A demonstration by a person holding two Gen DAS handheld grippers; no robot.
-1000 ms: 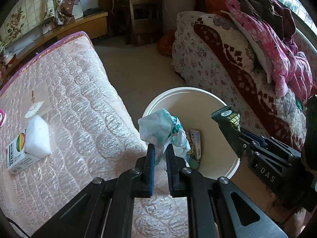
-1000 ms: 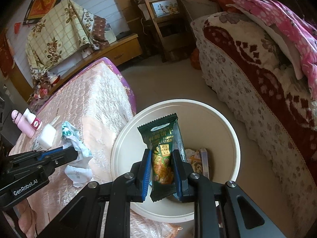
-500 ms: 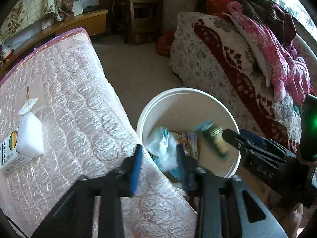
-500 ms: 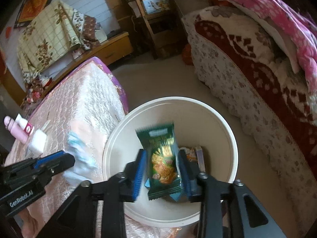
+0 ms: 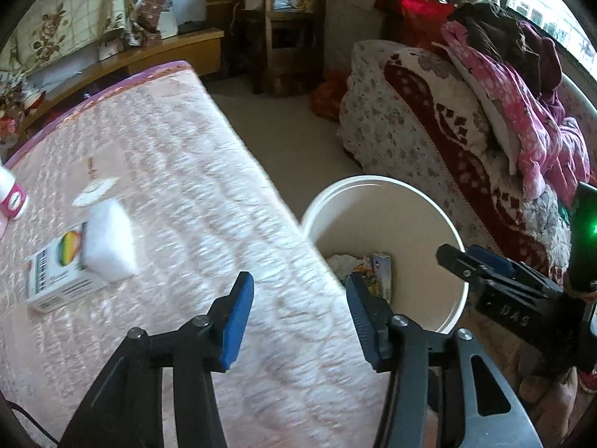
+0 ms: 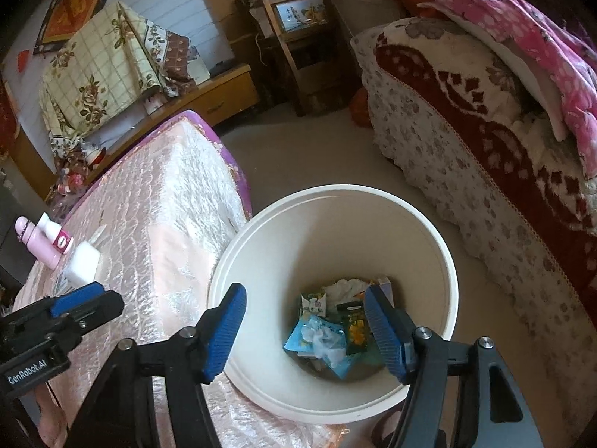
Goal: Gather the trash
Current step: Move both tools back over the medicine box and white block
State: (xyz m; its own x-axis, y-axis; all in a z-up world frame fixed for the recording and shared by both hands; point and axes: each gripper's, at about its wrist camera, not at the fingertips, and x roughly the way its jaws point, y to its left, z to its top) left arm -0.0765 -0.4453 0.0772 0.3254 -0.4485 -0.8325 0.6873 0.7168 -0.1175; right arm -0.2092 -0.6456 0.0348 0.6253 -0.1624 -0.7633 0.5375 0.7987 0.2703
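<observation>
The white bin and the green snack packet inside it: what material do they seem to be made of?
The white bin looks like moulded plastic: smooth cream wall, rolled rim, soft sheen. The green snack packet looks like printed plastic film: glossy, thin and creased, lying flat among the other trash; a foil lining cannot be told.
</observation>
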